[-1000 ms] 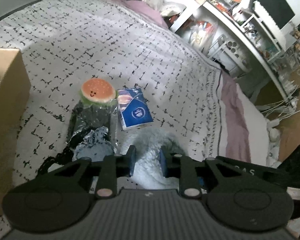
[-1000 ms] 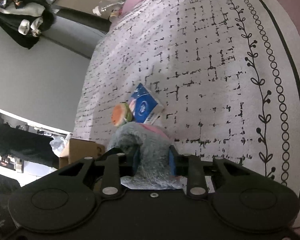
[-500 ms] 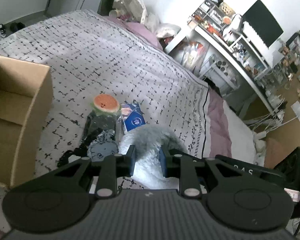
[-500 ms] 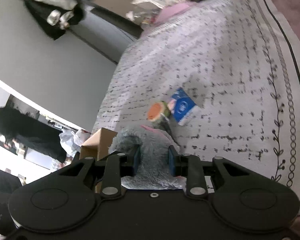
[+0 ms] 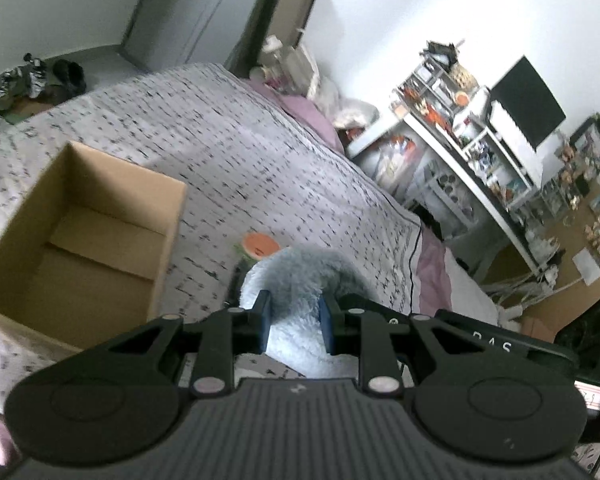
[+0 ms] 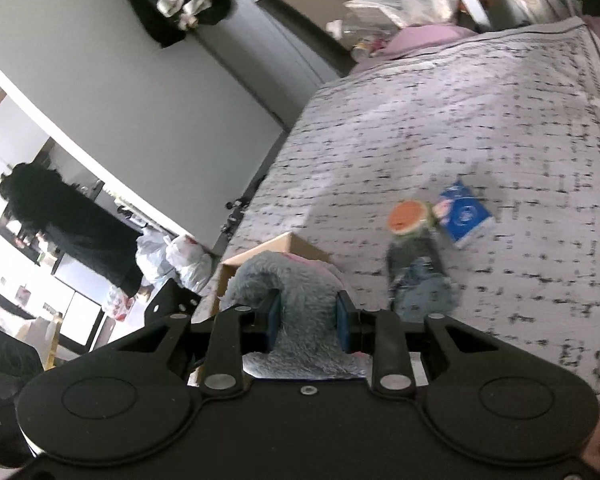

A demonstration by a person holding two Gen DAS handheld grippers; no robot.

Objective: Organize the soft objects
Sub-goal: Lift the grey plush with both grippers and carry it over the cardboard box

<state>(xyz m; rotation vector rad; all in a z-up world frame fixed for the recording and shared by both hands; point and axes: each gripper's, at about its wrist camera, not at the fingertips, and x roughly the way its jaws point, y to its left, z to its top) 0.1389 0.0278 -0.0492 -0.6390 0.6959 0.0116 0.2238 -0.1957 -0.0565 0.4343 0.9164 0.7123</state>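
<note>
Both my grippers have risen with the fluffy grey plush since a second ago, and the open cardboard box (image 5: 80, 236) now shows whole on the bedspread (image 5: 268, 184). My left gripper (image 5: 294, 322) pinches the plush (image 5: 300, 280); my right gripper (image 6: 307, 322) pinches it too. Beyond, the burger toy (image 6: 407, 217) touches the blue packet (image 6: 466, 216), beside a dark bag (image 6: 414, 268).

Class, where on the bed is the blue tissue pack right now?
In the right wrist view, the blue tissue pack lies on the bedspread, right of the burger toy.
</note>
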